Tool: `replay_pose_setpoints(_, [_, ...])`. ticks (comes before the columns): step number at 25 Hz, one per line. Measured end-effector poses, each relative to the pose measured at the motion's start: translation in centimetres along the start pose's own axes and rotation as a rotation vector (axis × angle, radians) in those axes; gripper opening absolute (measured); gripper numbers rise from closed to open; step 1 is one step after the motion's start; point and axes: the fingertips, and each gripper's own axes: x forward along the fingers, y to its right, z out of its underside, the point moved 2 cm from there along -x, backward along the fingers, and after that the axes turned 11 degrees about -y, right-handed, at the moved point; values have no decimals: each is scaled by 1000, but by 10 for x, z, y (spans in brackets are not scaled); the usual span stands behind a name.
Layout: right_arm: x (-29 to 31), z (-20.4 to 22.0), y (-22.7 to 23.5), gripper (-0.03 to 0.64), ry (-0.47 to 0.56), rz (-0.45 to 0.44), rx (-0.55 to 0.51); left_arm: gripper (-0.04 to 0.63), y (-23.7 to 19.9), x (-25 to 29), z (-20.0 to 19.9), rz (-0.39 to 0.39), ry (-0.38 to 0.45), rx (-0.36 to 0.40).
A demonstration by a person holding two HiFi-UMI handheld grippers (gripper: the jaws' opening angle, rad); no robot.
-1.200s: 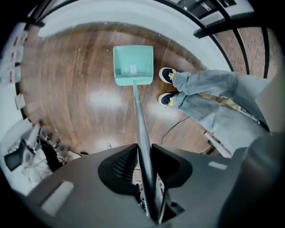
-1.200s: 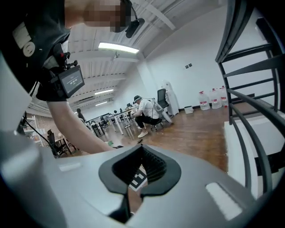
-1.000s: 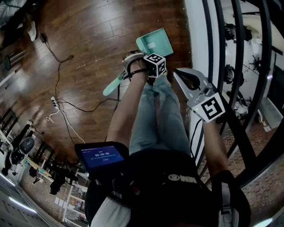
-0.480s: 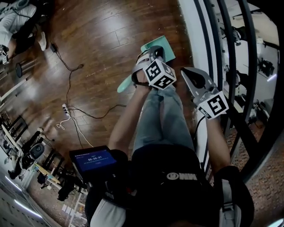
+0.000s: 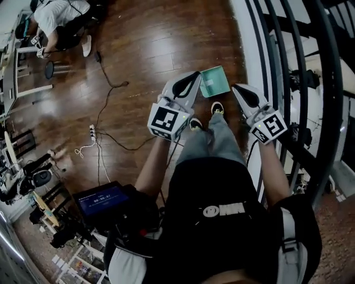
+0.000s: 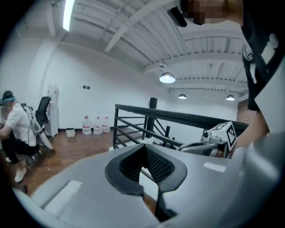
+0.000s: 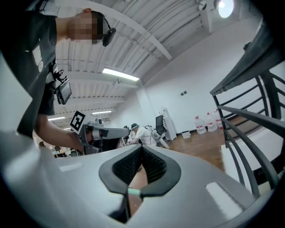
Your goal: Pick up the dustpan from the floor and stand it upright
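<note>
Wood floor [image 5: 138, 33], dustpan [image 5: 214, 81] released, left gripper [image 5: 194, 76] raised, shut

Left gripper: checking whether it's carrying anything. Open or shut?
Shut and empty: the left gripper shows its pads meeting at the tips, nothing in the hollow between them.

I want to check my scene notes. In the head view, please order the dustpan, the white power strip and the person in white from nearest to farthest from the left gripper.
1. Dustpan, just right of the left gripper.
2. Power strip, on the floor to its left.
3. Person in white, far top-left corner.
</note>
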Motion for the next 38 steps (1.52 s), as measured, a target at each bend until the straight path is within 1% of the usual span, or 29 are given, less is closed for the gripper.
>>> replay_pose_setpoints(2, [2, -19, -36, 3, 21, -39, -43, 15, 5, -51, -6, -20, 29, 15])
replay_pose_setpoints(6, [20, -40, -115, 3, 34, -101, -131, 15, 9, -136, 10, -57, 95, 20])
replay_pose_setpoints(9, [43, -35, -157, 3, 26, -123, -188, 15, 3, -174, 30, -99, 141, 25])
replay_pose_setpoints(11, [48, -29, -185, 3, 24, -130, -216, 15, 10, -199, 37, -109, 160, 44])
replay_pose_setpoints(14, [33, -40, -234, 3, 62, -147, -235, 15, 37, -234, 33, -87, 169, 63])
replay_pose_setpoints(16, [32, -37, -254, 3, 64, -157, -243, 15, 43, -243, 36, -78, 188, 77])
replay_pose_setpoints(20, [46, -19, -260, 3, 42, -168, -239, 15, 37, -240, 43, -89, 207, 85])
replay_pose_setpoints(22, [51, -16, -260, 3, 38, -186, -252, 15, 34, -240, 40, -96, 238, 76])
replay_pose_setpoints(24, [55, -15, -262, 3, 26, -200, -271, 15, 33, -244, 39, -100, 252, 60])
replay_pose_setpoints(26, [59, -20, -260, 3, 14, -197, -281, 15, 32, -244, 38, -104, 243, 50])
replay_pose_setpoints(31, [60, -26, -256, 2, 7, -195, -289, 15, 42, -237, 39, -97, 214, 80])
replay_pose_setpoints(34, [60, -26, -254, 2, 4, -196, -284, 15, 44, -235, 39, -99, 208, 88])
replay_pose_setpoints(38, [63, -30, -253, 2, 8, -204, -293, 15, 36, -236, 36, -119, 214, 77])
